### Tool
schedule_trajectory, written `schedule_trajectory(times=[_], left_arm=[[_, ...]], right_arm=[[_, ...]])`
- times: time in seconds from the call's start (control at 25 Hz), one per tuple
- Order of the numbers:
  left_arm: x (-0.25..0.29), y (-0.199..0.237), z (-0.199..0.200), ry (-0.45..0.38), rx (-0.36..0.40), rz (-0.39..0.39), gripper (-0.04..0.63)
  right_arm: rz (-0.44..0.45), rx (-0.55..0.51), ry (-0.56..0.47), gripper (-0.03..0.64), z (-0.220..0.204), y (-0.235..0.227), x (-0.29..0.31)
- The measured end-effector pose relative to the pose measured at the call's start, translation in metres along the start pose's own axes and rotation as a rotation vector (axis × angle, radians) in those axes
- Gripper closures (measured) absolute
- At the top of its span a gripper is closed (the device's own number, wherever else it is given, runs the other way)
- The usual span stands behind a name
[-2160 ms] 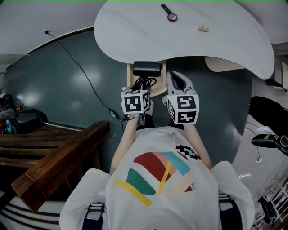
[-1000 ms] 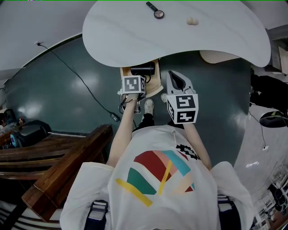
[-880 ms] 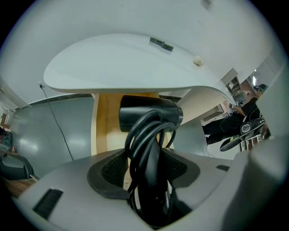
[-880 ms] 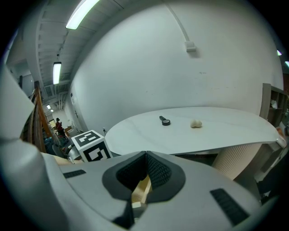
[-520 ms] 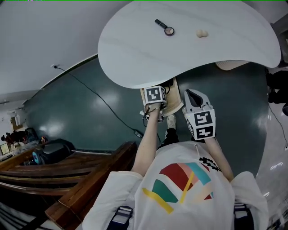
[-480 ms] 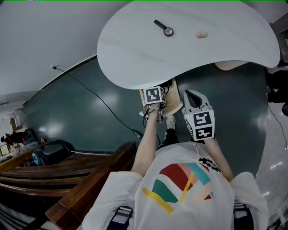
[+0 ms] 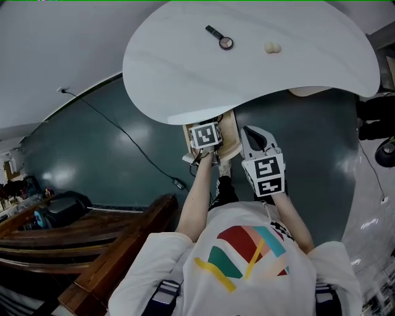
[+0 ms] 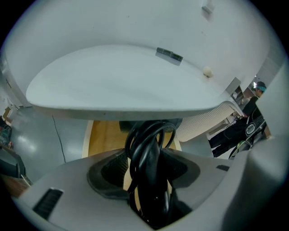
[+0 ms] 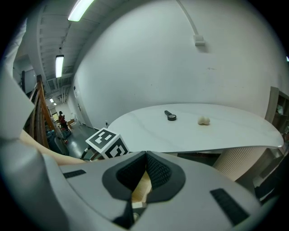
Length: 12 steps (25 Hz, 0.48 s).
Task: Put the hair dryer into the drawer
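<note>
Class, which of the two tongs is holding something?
The left tongs: they clamp the black hair dryer. The right tongs are shut with nothing between them.

The head view is dim, edges fisheye-warped, ceiling strip lights [image 9: 81, 9] glaring.

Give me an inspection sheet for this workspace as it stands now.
Surface: white table top, mostly bare.
Job's things: hair dryer held by left gripper over open wooden drawer under the table.
Clutter: small black tool and beige lump on the table.
Grippers: left shut on the hair dryer; right gripper shut, empty.
Cables: dryer cord looped at the grip; floor cable running from the wall.
Surroundings: dark green floor, wooden bench beside the person.
</note>
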<state>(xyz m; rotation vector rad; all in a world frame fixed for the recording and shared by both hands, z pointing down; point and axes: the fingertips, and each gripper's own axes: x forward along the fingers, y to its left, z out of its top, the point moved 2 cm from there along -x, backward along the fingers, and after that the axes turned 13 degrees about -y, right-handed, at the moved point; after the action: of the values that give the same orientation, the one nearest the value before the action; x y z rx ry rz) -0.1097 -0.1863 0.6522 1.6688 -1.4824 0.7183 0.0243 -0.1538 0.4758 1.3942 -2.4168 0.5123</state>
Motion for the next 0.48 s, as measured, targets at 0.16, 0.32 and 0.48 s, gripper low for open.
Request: schedule_trajectory(times=[0.16, 0.32, 0.48], left_arm=[[0.009, 0.003, 0.0, -0.063, 0.007, -0.001, 0.359], [0.018, 0.001, 0.009, -0.164, 0.033, -0.015, 0.359], [0.027, 0.003, 0.004, -0.205, 0.02, -0.022, 0.359]], right_arm=[[0.004, 0.0, 0.008, 0.606, -0.002, 0.005, 0.004], [0.0, -0.006, 0.026, 0.606, -0.006, 0.004, 0.007], [0.001, -0.006, 0.056, 0.606, -0.02, 0.006, 0.007]])
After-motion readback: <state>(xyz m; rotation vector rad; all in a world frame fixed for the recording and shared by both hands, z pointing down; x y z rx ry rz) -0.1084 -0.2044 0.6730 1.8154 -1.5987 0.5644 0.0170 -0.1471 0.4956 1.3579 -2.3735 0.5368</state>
